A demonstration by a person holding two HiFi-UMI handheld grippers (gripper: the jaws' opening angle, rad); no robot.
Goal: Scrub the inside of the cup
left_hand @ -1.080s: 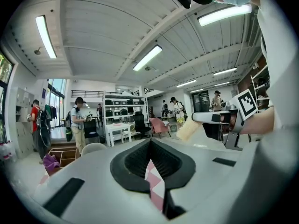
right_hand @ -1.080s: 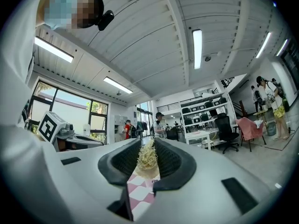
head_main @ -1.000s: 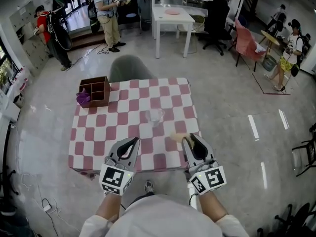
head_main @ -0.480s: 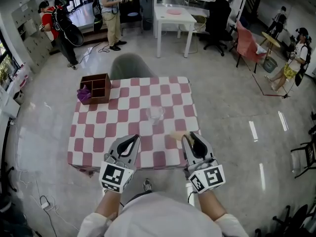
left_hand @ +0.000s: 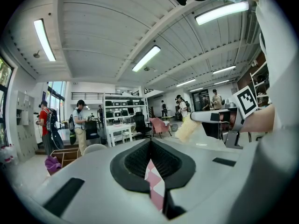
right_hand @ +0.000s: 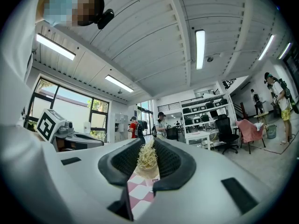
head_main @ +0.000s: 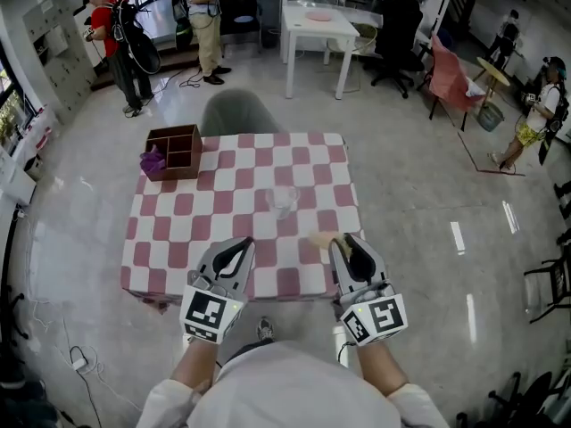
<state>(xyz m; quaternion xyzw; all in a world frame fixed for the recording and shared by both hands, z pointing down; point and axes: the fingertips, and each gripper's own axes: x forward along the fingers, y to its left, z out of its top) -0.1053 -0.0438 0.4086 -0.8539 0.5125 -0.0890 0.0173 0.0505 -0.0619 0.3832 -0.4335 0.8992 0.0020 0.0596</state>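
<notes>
A clear cup (head_main: 282,200) stands upright near the middle of the red-and-white checkered table (head_main: 201,230). Both grippers hover over the table's near edge, well short of the cup. My left gripper (head_main: 238,246) is shut with nothing in it; in the left gripper view only checkered cloth shows past the jaws of the left gripper (left_hand: 150,147). My right gripper (head_main: 344,246) is shut on a pale yellow fibrous scrubber (head_main: 320,241). That scrubber (right_hand: 147,160) fills the gap between the jaws in the right gripper view. The cup shows in neither gripper view.
A brown wooden organizer box (head_main: 177,148) with a purple cloth (head_main: 152,161) sits at the table's far left corner. A grey chair (head_main: 234,114) stands behind the table. Further back are a white table (head_main: 319,23), office chairs and several people.
Both grippers stay nearly still over the near edge. The head view has shifted slightly, and people in the background have moved.
</notes>
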